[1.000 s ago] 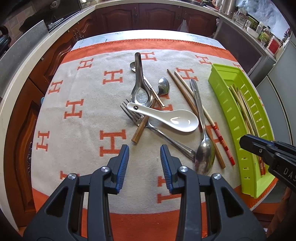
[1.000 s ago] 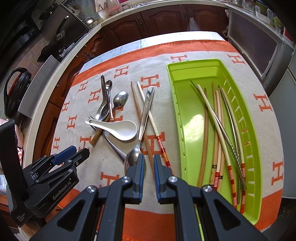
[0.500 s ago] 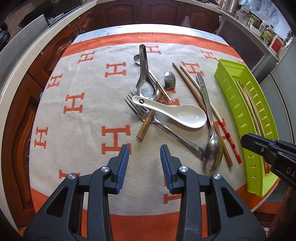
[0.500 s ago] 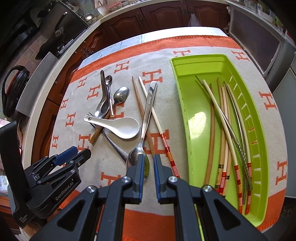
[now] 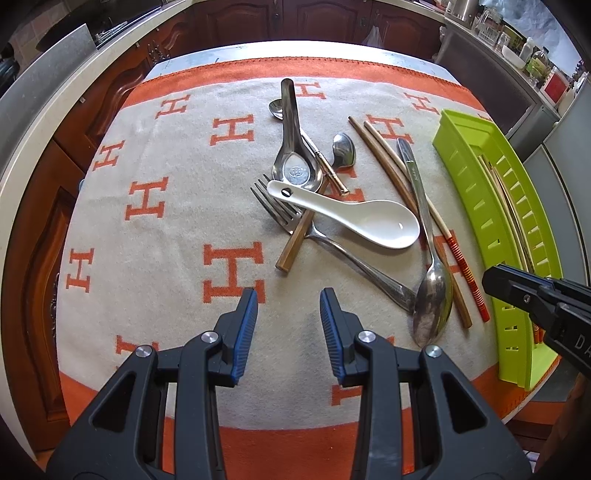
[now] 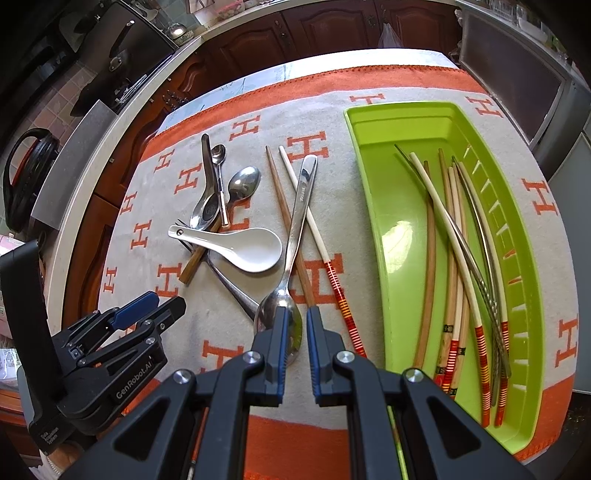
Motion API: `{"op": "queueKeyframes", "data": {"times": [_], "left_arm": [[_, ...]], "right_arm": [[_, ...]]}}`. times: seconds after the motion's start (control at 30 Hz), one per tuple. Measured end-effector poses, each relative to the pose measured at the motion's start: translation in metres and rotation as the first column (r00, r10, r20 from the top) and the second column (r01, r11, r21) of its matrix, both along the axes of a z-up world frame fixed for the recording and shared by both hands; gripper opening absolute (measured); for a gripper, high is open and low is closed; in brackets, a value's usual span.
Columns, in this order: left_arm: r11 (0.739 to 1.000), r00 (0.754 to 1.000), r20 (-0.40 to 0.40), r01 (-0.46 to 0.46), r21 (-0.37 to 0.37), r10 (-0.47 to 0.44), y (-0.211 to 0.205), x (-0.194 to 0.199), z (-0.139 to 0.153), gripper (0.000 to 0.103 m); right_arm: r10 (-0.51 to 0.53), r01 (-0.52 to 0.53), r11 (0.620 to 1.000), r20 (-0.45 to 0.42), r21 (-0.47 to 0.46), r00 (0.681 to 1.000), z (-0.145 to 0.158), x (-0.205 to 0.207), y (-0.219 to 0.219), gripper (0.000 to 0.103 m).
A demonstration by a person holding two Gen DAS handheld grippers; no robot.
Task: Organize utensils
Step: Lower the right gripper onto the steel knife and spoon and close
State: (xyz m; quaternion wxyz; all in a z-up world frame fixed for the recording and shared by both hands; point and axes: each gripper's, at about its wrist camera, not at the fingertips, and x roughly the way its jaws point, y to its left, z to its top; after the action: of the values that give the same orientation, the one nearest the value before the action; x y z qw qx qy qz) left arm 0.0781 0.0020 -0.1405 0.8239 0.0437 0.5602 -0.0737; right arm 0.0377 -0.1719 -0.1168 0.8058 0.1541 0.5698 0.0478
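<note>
Loose utensils lie on the orange-and-cream cloth [image 5: 166, 229]: a white ceramic spoon [image 5: 369, 221], a fork [image 5: 332, 243], a long steel spoon [image 5: 430, 295], a steel soup spoon [image 5: 293, 162], a small spoon [image 5: 343, 151] and loose chopsticks [image 5: 391, 177]. My left gripper [image 5: 288, 314] is open and empty above bare cloth, near the front. My right gripper [image 6: 295, 325] is narrowly open, with its fingers on either side of the long steel spoon's bowl [image 6: 280, 314]. The green tray [image 6: 384, 206] on the right holds several chopsticks [image 6: 454, 258].
The table's front edge lies just below both grippers. Wooden kitchen cabinets [image 5: 314, 18] and a countertop [image 5: 44, 110] surround the table. A black kettle [image 6: 26, 177] stands at the far left. A grey appliance [image 6: 517, 74] stands behind the tray.
Both grippers have moved forward and lower toward the utensils. The right gripper's fingers have come down around the long steel spoon's bowl. No utensil has moved.
</note>
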Motion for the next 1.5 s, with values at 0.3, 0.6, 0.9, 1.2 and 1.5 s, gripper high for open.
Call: {"op": "queueKeyframes", "data": {"times": [0.3, 0.6, 0.9, 1.2, 1.5], "left_arm": [[1.000, 1.000, -0.001, 0.001, 0.000, -0.001, 0.000, 0.000, -0.001, 0.032], [1.000, 1.000, -0.002, -0.002, -0.007, 0.002, 0.004, 0.001, -0.001, 0.032], [0.998, 0.999, -0.004, -0.050, -0.025, 0.050, 0.025, 0.008, -0.002, 0.036], [0.997, 0.998, -0.011, -0.067, -0.029, 0.067, 0.033, 0.010, -0.005, 0.036], [0.998, 0.998, -0.014, -0.063, -0.032, 0.062, 0.033, 0.010, -0.005, 0.036]], "right_arm": [[-0.001, 0.001, 1.000, -0.002, 0.003, 1.000, -0.001, 0.000, -0.001, 0.010], [-0.008, 0.008, 1.000, -0.014, 0.015, 1.000, -0.006, 0.007, -0.001, 0.010], [-0.027, 0.029, 0.998, -0.046, 0.060, 0.999, -0.014, 0.032, -0.001, 0.010], [-0.035, 0.046, 0.995, -0.126, 0.088, 0.991, -0.039, 0.059, 0.002, 0.010], [-0.027, 0.046, 0.990, -0.146, 0.132, 0.989, -0.041, 0.055, 0.000, 0.010]]}}
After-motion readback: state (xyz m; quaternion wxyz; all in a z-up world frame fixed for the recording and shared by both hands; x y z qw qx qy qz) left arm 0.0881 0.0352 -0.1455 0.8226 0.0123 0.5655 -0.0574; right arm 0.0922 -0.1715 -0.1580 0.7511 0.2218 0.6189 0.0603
